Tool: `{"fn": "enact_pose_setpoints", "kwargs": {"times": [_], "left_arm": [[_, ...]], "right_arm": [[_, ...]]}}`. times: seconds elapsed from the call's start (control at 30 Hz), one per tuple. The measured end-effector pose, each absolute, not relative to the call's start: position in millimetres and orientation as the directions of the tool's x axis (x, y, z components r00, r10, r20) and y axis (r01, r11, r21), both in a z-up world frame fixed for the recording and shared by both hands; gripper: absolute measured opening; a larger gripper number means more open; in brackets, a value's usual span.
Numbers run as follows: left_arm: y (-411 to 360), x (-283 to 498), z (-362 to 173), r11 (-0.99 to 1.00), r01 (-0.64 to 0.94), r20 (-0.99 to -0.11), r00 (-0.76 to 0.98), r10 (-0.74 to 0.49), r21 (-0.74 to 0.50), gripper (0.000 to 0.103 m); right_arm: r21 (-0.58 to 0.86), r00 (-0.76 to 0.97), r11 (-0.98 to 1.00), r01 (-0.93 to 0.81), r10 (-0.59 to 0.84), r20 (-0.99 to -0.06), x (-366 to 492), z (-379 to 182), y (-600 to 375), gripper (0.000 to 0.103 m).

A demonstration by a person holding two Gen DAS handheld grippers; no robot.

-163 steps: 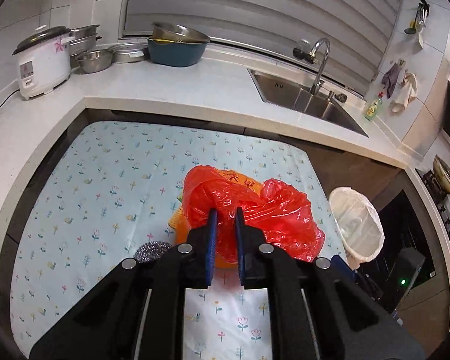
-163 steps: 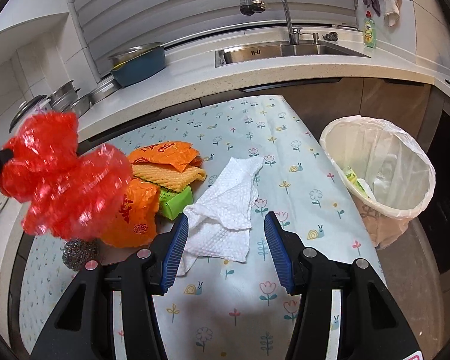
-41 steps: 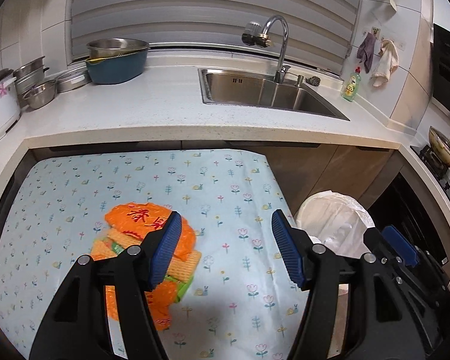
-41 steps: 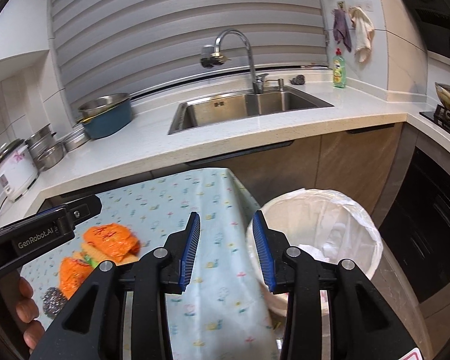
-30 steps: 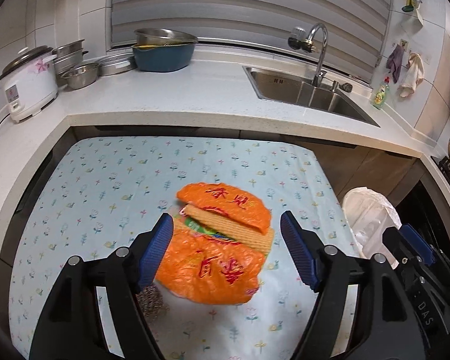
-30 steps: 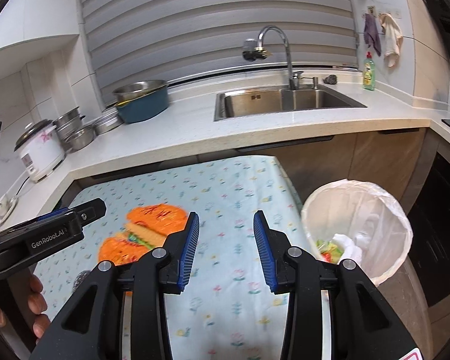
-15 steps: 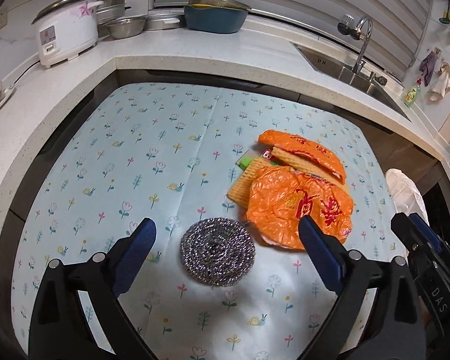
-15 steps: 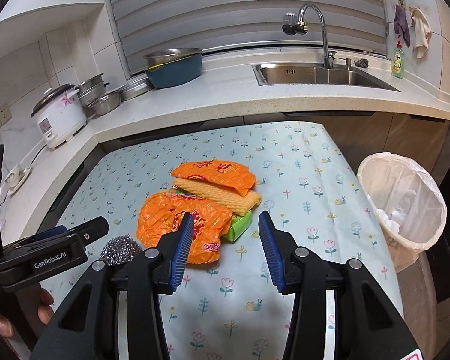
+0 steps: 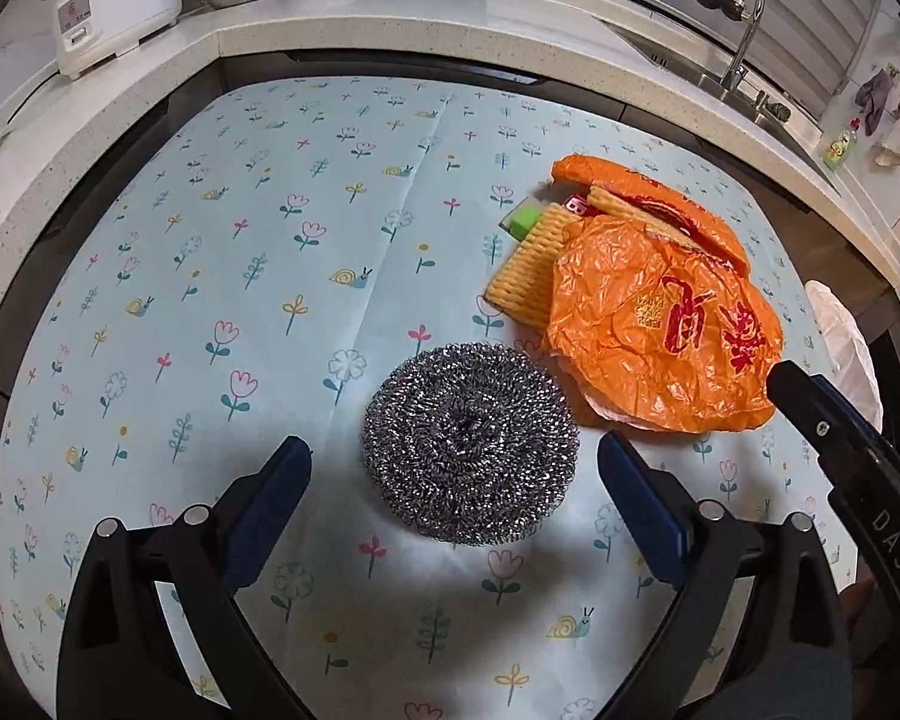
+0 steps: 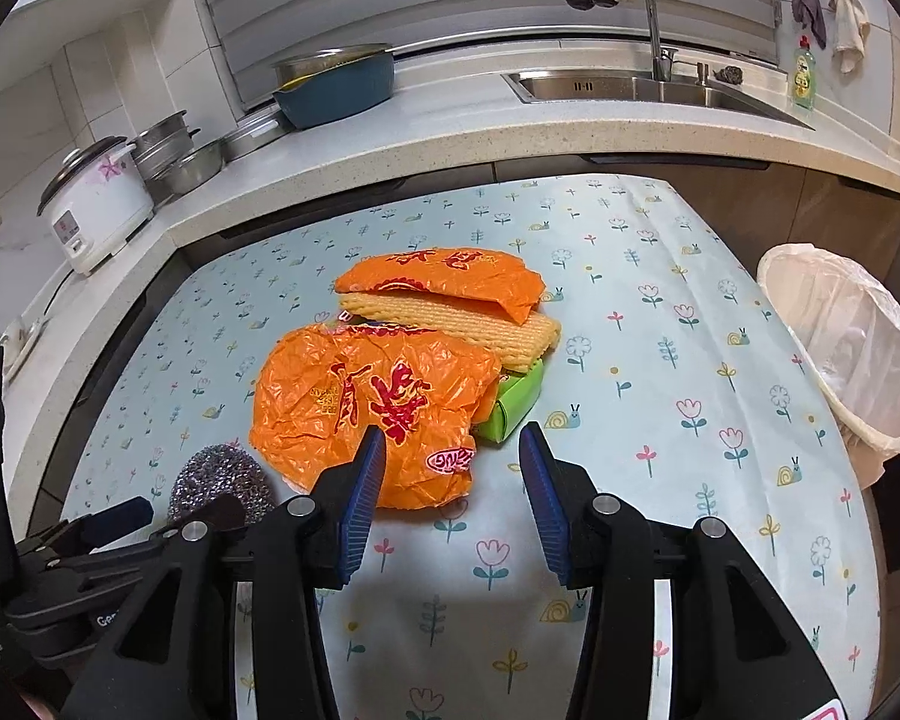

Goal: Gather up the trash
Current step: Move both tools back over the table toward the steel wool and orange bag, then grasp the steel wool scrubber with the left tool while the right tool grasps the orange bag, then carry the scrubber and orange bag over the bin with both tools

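A steel wool scrubber [image 9: 471, 441] lies on the flowered tablecloth [image 9: 270, 240]. My left gripper [image 9: 455, 483] is open wide, its fingers either side of the scrubber's near edge, just above it. To the right lies a crumpled orange plastic bag [image 9: 660, 324] over a yellow ribbed cloth [image 9: 525, 267], a green packet [image 9: 525, 219] and a second orange bag [image 9: 648, 198]. In the right wrist view my right gripper [image 10: 453, 474] is open and empty over the near edge of the orange bag [image 10: 372, 396], with the scrubber [image 10: 219, 480] at its left.
A bin with a white liner [image 10: 846, 354] stands off the table's right edge. The counter behind holds a rice cooker [image 10: 96, 204], steel pots [image 10: 174, 156], a blue basin [image 10: 336, 84] and a sink with a tap [image 10: 630, 84].
The red bag and the white cloth went from the table. Both grippers came back from the bin. My left gripper has dropped close over the scrubber; my right has neared the orange bag.
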State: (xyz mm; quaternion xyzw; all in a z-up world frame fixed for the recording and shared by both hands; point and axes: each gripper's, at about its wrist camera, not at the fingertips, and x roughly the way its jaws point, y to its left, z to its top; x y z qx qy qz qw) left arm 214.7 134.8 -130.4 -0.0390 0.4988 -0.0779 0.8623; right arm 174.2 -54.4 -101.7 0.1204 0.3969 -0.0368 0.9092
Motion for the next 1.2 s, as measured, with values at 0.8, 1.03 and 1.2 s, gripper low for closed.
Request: {"fn": "enact_pose_setpoints", "kwargs": {"times": [0.8, 1.03, 1.2], "left_arm": [[130, 216, -126, 0.979, 0.107, -0.843, 0.499, -0.202, -0.171, 0.068], [118, 209, -98, 0.975, 0.139, -0.811, 0.542, -0.220, -0.171, 0.068], [96, 204, -78, 0.970, 0.183, -0.789, 0.566, -0.238, -0.162, 0.068]], "right_arm": [[0.205, 0.709, 0.968, 0.142, 0.045, -0.703, 177, -95, -55, 0.013], [0.220, 0.768, 0.963, 0.159, 0.020, -0.640, 160, -61, -73, 0.013], [0.220, 0.802, 0.959, 0.180, -0.013, -0.598, 147, -39, -92, 0.013]]}}
